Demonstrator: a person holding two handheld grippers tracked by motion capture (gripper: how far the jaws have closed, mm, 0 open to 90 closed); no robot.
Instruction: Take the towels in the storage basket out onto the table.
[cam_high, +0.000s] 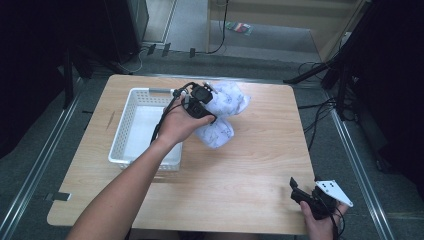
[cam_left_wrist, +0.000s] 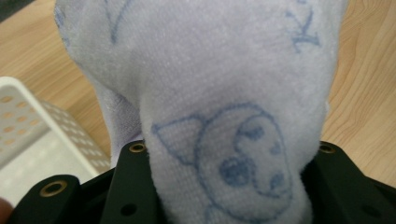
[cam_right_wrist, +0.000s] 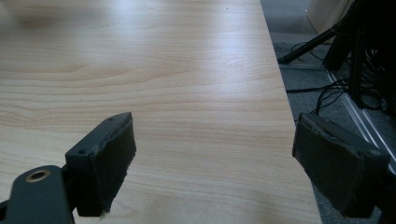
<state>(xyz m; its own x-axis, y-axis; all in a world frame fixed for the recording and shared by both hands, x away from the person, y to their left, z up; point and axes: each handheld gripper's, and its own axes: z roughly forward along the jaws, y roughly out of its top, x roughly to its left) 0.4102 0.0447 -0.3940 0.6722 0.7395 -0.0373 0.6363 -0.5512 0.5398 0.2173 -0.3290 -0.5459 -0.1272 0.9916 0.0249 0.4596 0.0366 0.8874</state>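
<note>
Left tongs (cam_high: 206, 102) clenched on white printed cloth (cam_high: 222, 112), pads buried in bunched fold. Cloth partly lifted, rest lying on worktop (cam_high: 240, 165) just right of white basket (cam_high: 122, 132). Judgement: keep grip firm, raise until tail hangs free, swing over basket rim before release. Left forearm reaches diagonally, passing over basket's near right corner. Right tongs (cam_high: 305, 192) released, idle, far right of basket at worktop's near corner.
</note>
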